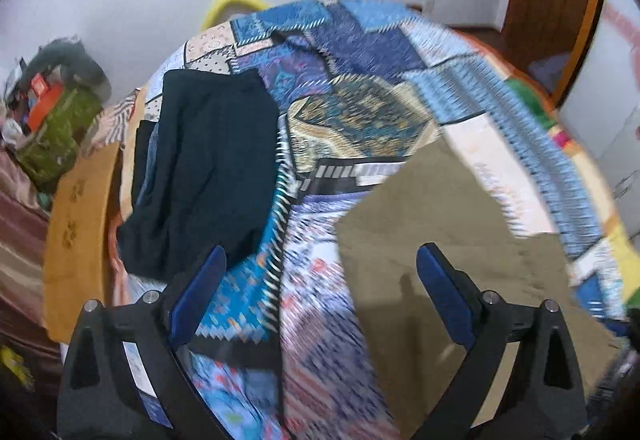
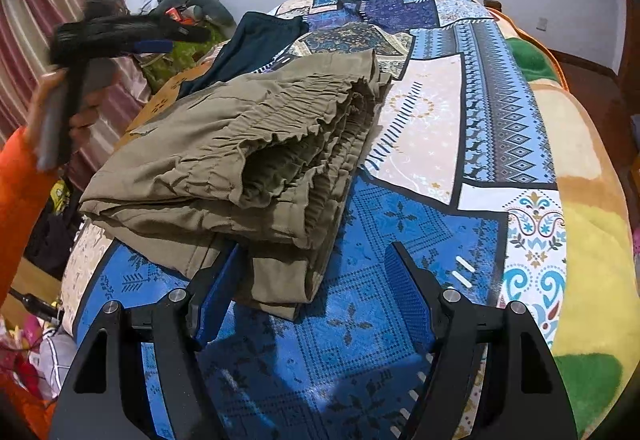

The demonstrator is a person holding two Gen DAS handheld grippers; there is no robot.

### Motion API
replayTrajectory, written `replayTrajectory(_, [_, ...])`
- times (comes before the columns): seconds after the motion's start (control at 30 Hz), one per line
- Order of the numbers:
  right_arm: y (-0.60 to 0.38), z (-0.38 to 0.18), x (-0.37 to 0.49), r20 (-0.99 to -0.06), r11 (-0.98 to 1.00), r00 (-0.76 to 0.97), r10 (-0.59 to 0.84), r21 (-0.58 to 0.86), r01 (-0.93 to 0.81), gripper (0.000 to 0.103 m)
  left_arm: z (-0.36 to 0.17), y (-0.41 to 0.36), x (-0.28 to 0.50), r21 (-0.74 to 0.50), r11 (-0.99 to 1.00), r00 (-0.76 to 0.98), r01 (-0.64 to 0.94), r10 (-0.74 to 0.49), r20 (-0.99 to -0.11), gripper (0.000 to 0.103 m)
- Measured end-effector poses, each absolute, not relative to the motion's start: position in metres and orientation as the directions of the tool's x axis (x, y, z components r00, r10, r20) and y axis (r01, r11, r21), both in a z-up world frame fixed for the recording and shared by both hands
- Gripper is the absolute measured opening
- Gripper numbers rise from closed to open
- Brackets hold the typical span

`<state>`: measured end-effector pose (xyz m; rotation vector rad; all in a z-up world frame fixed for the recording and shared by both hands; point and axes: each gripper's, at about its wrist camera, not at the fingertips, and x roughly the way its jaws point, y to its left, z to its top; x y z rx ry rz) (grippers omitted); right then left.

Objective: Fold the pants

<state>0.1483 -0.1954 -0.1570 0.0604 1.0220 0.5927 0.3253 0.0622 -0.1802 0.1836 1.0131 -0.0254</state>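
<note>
Khaki pants (image 2: pixel 224 156) lie folded in a thick stack on the patterned bedspread (image 2: pixel 420 128), elastic waistband facing me. My right gripper (image 2: pixel 314 256) is open and empty, low over the bed, its left finger beside the stack's near corner. In the left wrist view the same pants (image 1: pixel 432 240) show as a flat khaki patch at right. My left gripper (image 1: pixel 322 260) is open and empty, above the bed left of the pants. It also shows in the right wrist view (image 2: pixel 120 36), raised at the far left.
Dark navy garments (image 1: pixel 204 168) lie folded at the bed's far left. An orange-brown cardboard piece (image 1: pixel 76 224) sits at the bed's left edge. A cluttered pile with a green bag (image 1: pixel 56 132) stands beyond it. A wooden door (image 1: pixel 552 0) is at the back right.
</note>
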Motion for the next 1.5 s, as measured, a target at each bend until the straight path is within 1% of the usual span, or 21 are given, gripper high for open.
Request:
replayTrajectory(0.03, [-0.198, -0.156, 0.148, -0.785, 0.847, 0.384, 0.486, 0.314, -0.429, 0.069, -0.187, 0.062, 0.333, 0.151, 0.983, 0.516, 0.104, 0.076, -0.853, 0.097])
replayTrajectory(0.17, [-0.209, -0.155, 0.147, -0.788, 0.865, 0.400, 0.467, 0.315, -0.390, 0.069, -0.217, 0.056, 0.360, 0.116, 0.983, 0.441, 0.144, 0.042, -0.896, 0.097])
replayTrajectory(0.33, [-0.220, -0.155, 0.149, -0.794, 0.887, 0.416, 0.443, 0.319, -0.335, 0.069, -0.259, 0.042, 0.373, 0.212, 0.956, 0.360, 0.203, 0.128, -0.924, 0.097])
replayTrajectory(0.4, [-0.222, -0.154, 0.149, -0.795, 0.891, 0.422, 0.435, 0.315, -0.326, 0.069, -0.269, 0.041, 0.367, 0.225, 0.948, 0.351, 0.225, 0.137, -0.926, 0.098])
replayTrajectory(0.57, [-0.227, -0.144, 0.146, -0.790, 0.902, 0.454, 0.411, 0.280, -0.330, 0.069, -0.260, 0.053, 0.341, 0.234, 0.950, 0.374, 0.209, 0.143, -0.916, 0.098])
replayTrajectory(0.73, [-0.233, -0.129, 0.147, -0.767, 0.909, 0.502, 0.399, 0.261, -0.324, 0.069, -0.241, 0.064, 0.294, 0.235, 0.949, 0.397, 0.212, 0.136, -0.908, 0.098])
replayTrajectory(0.83, [-0.232, -0.122, 0.149, -0.752, 0.909, 0.525, 0.399, 0.250, -0.333, 0.069, -0.232, 0.071, 0.262, 0.183, 0.960, 0.400, 0.211, 0.086, -0.912, 0.098])
replayTrajectory(0.93, [-0.225, -0.121, 0.153, -0.742, 0.895, 0.520, 0.423, 0.255, -0.365, 0.069, -0.224, 0.073, 0.233, 0.094, 0.976, 0.400, 0.198, 0.007, -0.916, 0.098])
replayTrajectory(1.07, [-0.214, -0.128, 0.164, -0.734, 0.874, 0.499, 0.462, 0.281, -0.396, 0.069, -0.214, 0.071, 0.202, 0.031, 0.983, 0.447, 0.181, -0.054, -0.893, 0.097])
replayTrajectory(1.13, [-0.208, -0.136, 0.172, -0.741, 0.874, 0.489, 0.460, 0.282, -0.396, 0.066, -0.208, 0.073, 0.196, 0.001, 0.987, 0.460, 0.162, -0.075, -0.885, 0.097])
replayTrajectory(1.2, [-0.205, -0.138, 0.178, -0.746, 0.874, 0.482, 0.459, 0.280, -0.397, 0.052, -0.196, 0.076, 0.191, -0.003, 0.991, 0.493, 0.137, -0.071, -0.867, 0.097])
replayTrajectory(1.3, [-0.200, -0.132, 0.183, -0.738, 0.869, 0.490, 0.464, 0.272, -0.414, 0.046, -0.171, 0.080, 0.187, 0.017, 0.994, 0.575, 0.107, -0.048, -0.817, 0.097])
replayTrajectory(1.37, [-0.194, -0.124, 0.189, -0.728, 0.864, 0.503, 0.466, 0.252, -0.436, 0.043, -0.158, 0.081, 0.191, 0.002, 0.995, 0.606, 0.102, -0.061, -0.793, 0.094])
replayTrajectory(1.43, [-0.190, -0.119, 0.196, -0.722, 0.862, 0.510, 0.468, 0.244, -0.445, 0.042, -0.150, 0.078, 0.201, -0.029, 0.993, 0.614, 0.112, -0.092, -0.784, 0.081])
replayTrajectory(1.47, [-0.187, -0.118, 0.203, -0.719, 0.859, 0.509, 0.474, 0.250, -0.447, 0.042, -0.150, 0.075, 0.207, -0.053, 0.991, 0.606, 0.124, -0.118, -0.787, 0.079])
replayTrajectory(1.5, [-0.186, -0.118, 0.207, -0.718, 0.857, 0.506, 0.478, 0.256, -0.446, 0.042, -0.152, 0.073, 0.213, -0.081, 0.987, 0.594, 0.139, -0.149, -0.791, 0.074])
